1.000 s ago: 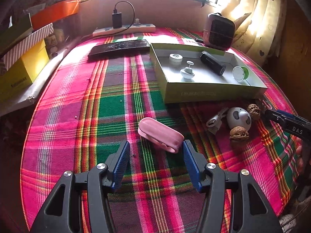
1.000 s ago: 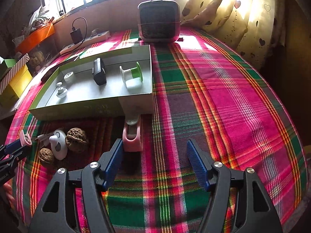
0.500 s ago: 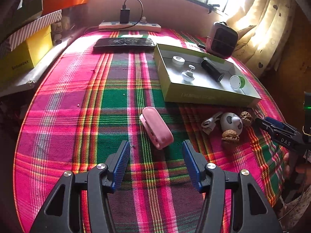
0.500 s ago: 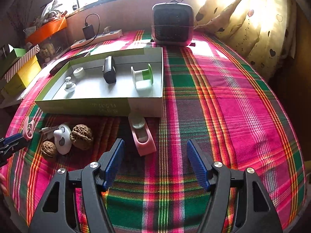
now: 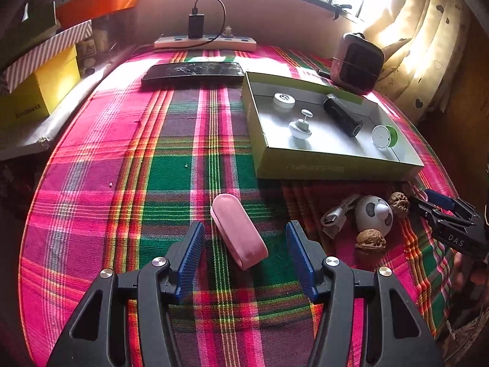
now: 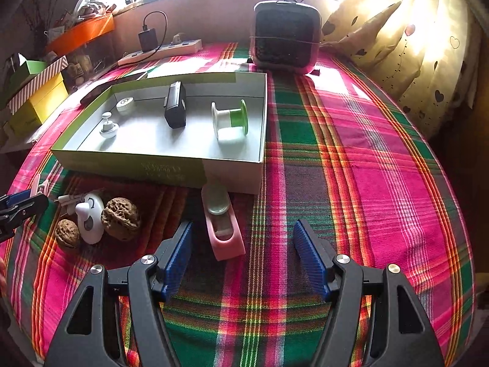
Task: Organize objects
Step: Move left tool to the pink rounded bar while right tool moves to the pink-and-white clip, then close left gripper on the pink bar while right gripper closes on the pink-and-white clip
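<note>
My left gripper (image 5: 244, 253) is open, its blue pads on either side of a pink oblong case (image 5: 238, 229) lying on the plaid cloth, not touching it. My right gripper (image 6: 243, 253) is open around the near end of a pink holder (image 6: 223, 226) with a pale disc in it, just in front of the green-edged box (image 6: 131, 165). The box holds a white cap (image 6: 124, 105), a white knob (image 6: 108, 127), a black cylinder (image 6: 175, 107) and a green-and-white spool (image 6: 229, 119). Two walnuts (image 6: 120, 218), a white panda-faced gadget (image 6: 90, 218) and a USB plug (image 5: 333, 218) lie between the grippers.
A small heater (image 6: 285, 38) stands behind the box. A dark phone (image 5: 192, 72) and a power strip (image 5: 204, 41) with a charger lie at the back. Yellow and striped boxes (image 5: 39, 91) stack beside the table at left. A curtain (image 6: 412, 46) hangs at right.
Both grippers have drawn back and turned. The pink case now lies lengthwise between my left pads. The pink holder sits further inside my right gripper's opening. Nothing was grasped.
</note>
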{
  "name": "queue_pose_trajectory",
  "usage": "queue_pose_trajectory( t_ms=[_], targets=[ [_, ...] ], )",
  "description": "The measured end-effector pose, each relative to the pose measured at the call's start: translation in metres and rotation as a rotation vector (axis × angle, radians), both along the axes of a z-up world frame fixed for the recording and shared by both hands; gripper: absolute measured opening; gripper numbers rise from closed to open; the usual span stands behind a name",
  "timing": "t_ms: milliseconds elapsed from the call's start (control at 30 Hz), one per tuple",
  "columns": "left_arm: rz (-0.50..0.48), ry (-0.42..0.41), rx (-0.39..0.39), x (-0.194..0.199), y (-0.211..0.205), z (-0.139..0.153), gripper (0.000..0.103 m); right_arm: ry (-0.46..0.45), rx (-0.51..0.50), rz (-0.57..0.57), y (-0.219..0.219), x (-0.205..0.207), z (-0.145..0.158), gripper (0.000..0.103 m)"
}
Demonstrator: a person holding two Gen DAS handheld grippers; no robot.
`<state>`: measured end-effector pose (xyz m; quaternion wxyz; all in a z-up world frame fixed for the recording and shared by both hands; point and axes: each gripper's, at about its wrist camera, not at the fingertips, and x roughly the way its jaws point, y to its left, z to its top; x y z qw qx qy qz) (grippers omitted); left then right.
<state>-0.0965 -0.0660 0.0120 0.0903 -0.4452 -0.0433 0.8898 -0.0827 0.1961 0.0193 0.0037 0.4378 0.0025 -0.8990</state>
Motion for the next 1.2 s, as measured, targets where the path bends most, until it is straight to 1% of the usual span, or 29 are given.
queue_pose_trajectory(
  t_ms=[233,333,400,467,533,633,833,867,967,1133,1200],
  targets=[
    [0.014,0.013,-0.009,-0.004,-0.004,-0.001,0.054,0.001,-0.001,0.009,0.002,-0.003,0.0,0.066],
    [0.02,0.011,-0.012,-0.005,-0.005,-0.001,0.05,0.002,-0.003,0.009,0.002,-0.003,0.0,0.066],
    [0.026,0.011,-0.019,-0.005,-0.006,-0.001,0.045,0.004,-0.003,0.003,0.003,-0.003,0.0,0.063],
    [0.031,0.015,-0.023,-0.004,-0.008,-0.001,0.041,0.008,-0.004,-0.007,0.005,-0.003,0.001,0.056],
    [0.039,0.015,-0.018,-0.004,-0.011,-0.002,0.036,0.009,-0.004,-0.01,0.006,-0.002,0.001,0.053],
    [0.044,0.014,-0.024,-0.004,-0.012,-0.002,0.032,0.012,-0.004,-0.01,0.005,-0.002,0.002,0.047],
    [0.045,0.021,-0.05,-0.003,-0.012,-0.002,0.026,0.014,-0.004,-0.003,0.003,-0.002,0.002,0.043],
    [0.045,0.023,-0.052,-0.003,-0.012,-0.002,0.026,0.014,-0.004,-0.002,0.003,-0.002,0.002,0.04],
    [0.046,0.024,-0.057,-0.003,-0.012,-0.002,0.024,0.015,-0.005,0.002,0.003,-0.002,0.002,0.038],
    [0.053,0.027,-0.073,-0.003,-0.014,-0.002,0.016,0.016,-0.007,0.004,0.003,-0.001,0.002,0.035],
    [0.053,0.027,-0.07,-0.003,-0.014,-0.002,0.016,0.016,-0.006,0.003,0.003,-0.001,0.002,0.033]
  ],
)
